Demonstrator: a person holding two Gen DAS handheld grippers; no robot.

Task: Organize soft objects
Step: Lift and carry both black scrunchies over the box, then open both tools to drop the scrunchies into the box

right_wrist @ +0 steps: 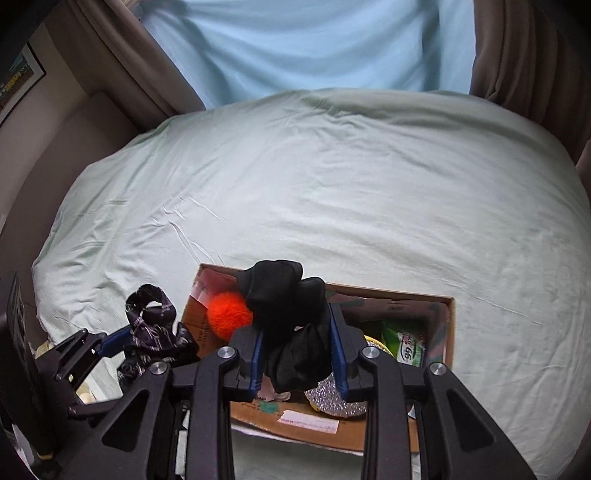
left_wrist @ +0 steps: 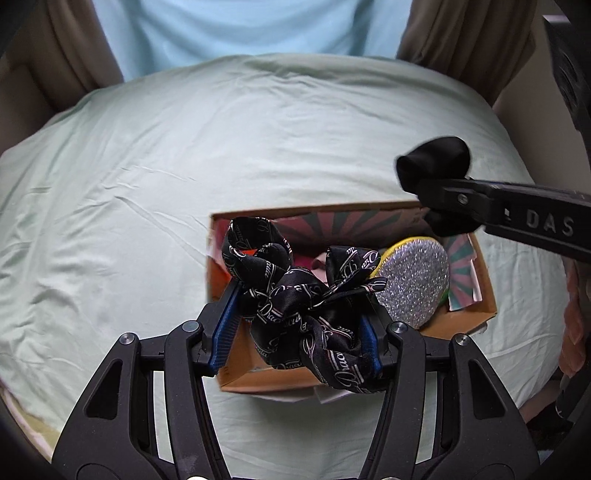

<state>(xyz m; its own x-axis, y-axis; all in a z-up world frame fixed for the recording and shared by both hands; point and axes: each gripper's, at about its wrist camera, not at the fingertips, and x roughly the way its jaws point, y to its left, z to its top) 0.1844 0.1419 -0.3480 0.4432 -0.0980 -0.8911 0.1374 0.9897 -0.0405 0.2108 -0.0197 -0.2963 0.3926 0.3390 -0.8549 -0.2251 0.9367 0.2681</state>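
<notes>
hanging bunched above the near left part of the open brown cardboard box (left_wrist: 476, 284): a glossy black satin scarf printed with pale script lettering (left_wrist: 314, 306), twisted into loops and folds. being clamped from both sides by the blue-padded fingers of the left gripper (left_wrist: 301, 328), pads pressing into the cloth.

dangling over the middle of the same box: a matte black soft cloth bundle (right_wrist: 291, 325), lumpy and folded on itself, being pinched tight by the right gripper (right_wrist: 299, 354), fingers drawn together on it.

sitting inside the box, against walls lined with pink and teal sunburst-patterned paper (left_wrist: 343, 221): a fuzzy bright orange pompom ball (right_wrist: 227, 314) near the left wall, a flat round silver glitter pad with a yellow rim (left_wrist: 415, 282) leaning toward the right side, a green printed plastic packet (right_wrist: 404, 343) in the right end, and a scrap of pink fabric (left_wrist: 321, 264) showing behind the scarf.

resting under the box, spreading out wrinkled in all directions: a pale mint green bedsheet (left_wrist: 184, 177). rising beyond the bed: a light blue fabric panel (left_wrist: 251, 33) between tan pleated curtains (left_wrist: 74, 55).
</notes>
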